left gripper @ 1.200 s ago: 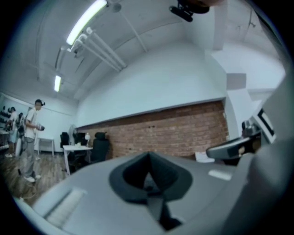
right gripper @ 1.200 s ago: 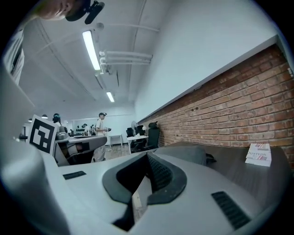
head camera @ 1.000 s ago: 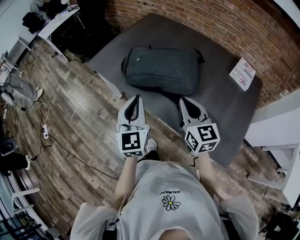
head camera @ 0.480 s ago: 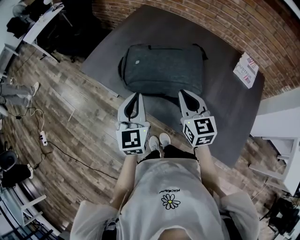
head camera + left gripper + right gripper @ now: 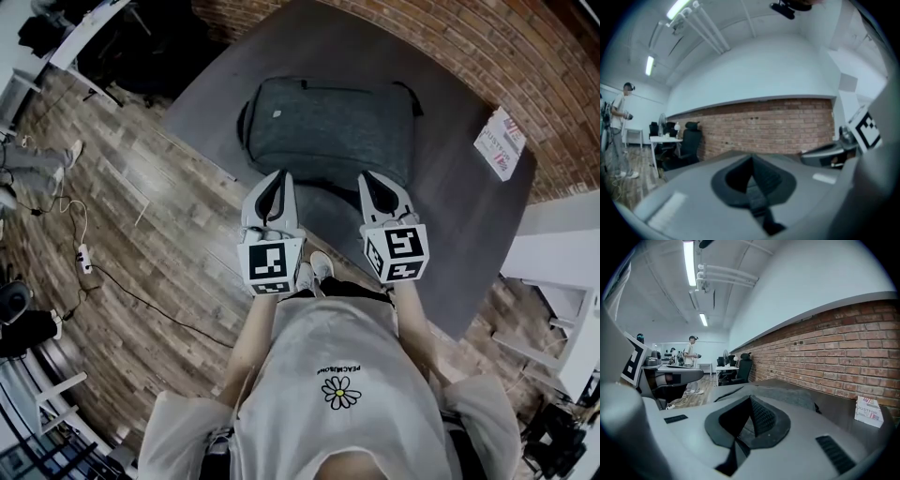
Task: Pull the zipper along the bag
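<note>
Dark grey fabric bag (image 5: 328,122) flat on dark grey tabletop (image 5: 450,216), beside red brick wall (image 5: 525,56). Left claw (image 5: 278,175) fully closed, nothing gripped, tip at bag's near left edge; contact unclear. Right claw (image 5: 368,178) likewise pressed together, empty, tip at bag's near right edge; contact unclear there too. Both aimed toward wall, side by side, apart. Small white printed box (image 5: 502,142) on tabletop right of bag, well apart from it. Wooden plank floor (image 5: 141,216) left of tabletop. Distant standing person (image 5: 690,359) in right gripper view.
</note>
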`<state>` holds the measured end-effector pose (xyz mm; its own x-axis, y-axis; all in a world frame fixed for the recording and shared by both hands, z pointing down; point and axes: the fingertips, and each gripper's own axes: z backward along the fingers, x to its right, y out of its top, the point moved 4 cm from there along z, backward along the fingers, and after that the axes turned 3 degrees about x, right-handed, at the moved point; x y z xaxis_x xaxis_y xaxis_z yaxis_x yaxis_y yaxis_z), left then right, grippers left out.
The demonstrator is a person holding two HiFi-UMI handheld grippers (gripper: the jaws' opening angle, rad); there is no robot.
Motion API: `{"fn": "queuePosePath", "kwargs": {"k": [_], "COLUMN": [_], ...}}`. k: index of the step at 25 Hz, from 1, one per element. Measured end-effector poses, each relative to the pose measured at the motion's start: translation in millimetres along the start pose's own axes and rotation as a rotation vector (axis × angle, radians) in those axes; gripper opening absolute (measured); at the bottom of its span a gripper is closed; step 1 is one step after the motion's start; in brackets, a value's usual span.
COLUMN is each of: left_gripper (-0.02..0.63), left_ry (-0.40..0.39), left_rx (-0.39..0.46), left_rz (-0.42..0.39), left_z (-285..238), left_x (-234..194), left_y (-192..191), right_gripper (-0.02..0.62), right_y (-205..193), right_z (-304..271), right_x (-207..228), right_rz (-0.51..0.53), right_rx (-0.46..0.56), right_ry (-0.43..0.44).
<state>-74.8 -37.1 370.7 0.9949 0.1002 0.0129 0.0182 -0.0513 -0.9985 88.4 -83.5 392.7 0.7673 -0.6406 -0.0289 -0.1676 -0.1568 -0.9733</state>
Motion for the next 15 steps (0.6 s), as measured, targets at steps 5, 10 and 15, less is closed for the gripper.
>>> {"fn": "queuePosePath", "kwargs": {"k": [5,10,15], "left_gripper": [-0.002,0.135,0.137], "left_ry": [0.031,-0.079,-0.092], "left_rx": [-0.049,-0.144,-0.326], "left_rz": [0.075,0.206,0.369], "left_z": [-11,-27,-41], "left_x": [0,19,33], "left_y": [-16,-42,-95], "right_gripper": [0.002,0.002,0.002], "right_y": [-1,-7,-17], "right_z": [2,4,11], "right_x": [5,8,9], "right_rz": [-0.006,-0.02,-0.028], "right_rx": [-0.002,-0.019,-0.04], "right_ry": [-0.001,-0.012,-0.026]}}
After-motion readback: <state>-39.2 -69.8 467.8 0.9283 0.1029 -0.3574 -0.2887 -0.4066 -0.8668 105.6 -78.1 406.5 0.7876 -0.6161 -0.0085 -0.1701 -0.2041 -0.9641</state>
